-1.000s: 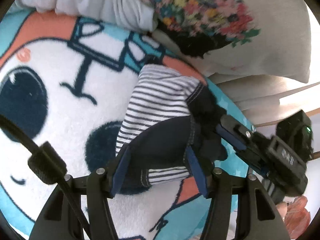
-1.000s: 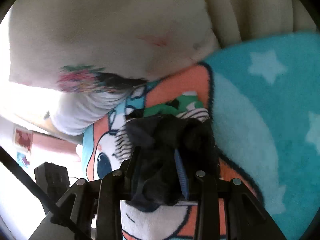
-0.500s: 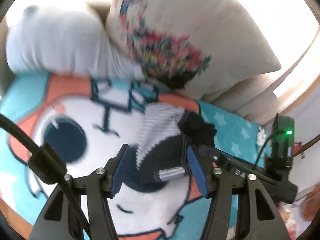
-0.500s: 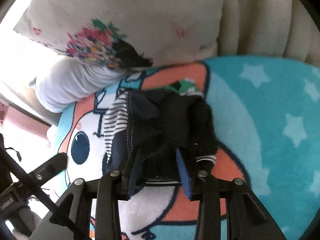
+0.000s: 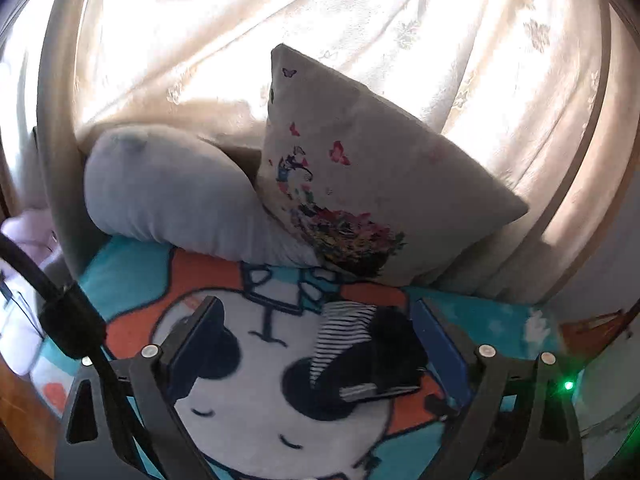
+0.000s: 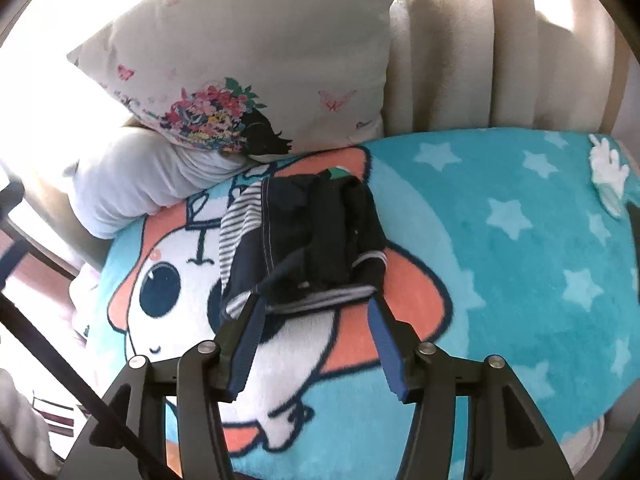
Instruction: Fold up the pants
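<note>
Half a second ago both claws were still pinched on the small dark navy pants with the striped lining (image 6: 304,240); now both have let go and pulled back, and the bundle lies folded by itself on the fluffy turquoise cartoon blanket with white stars (image 6: 500,264), over the orange and white figure. The left claw (image 5: 316,344) stands wide, its blue pads well to either side of the pants and touching nothing. The right claw (image 6: 314,324) is spread too, holding nothing, its tips just short of the striped hem. Behind the pants, the white cushion printed with flowers and butterflies (image 5: 360,184) and the plain grey pillow (image 5: 172,196) lean near the blanket's far edge, with cream curtains (image 5: 280,32) beyond. To the right of the pants the starred blanket runs open to its edge
</note>
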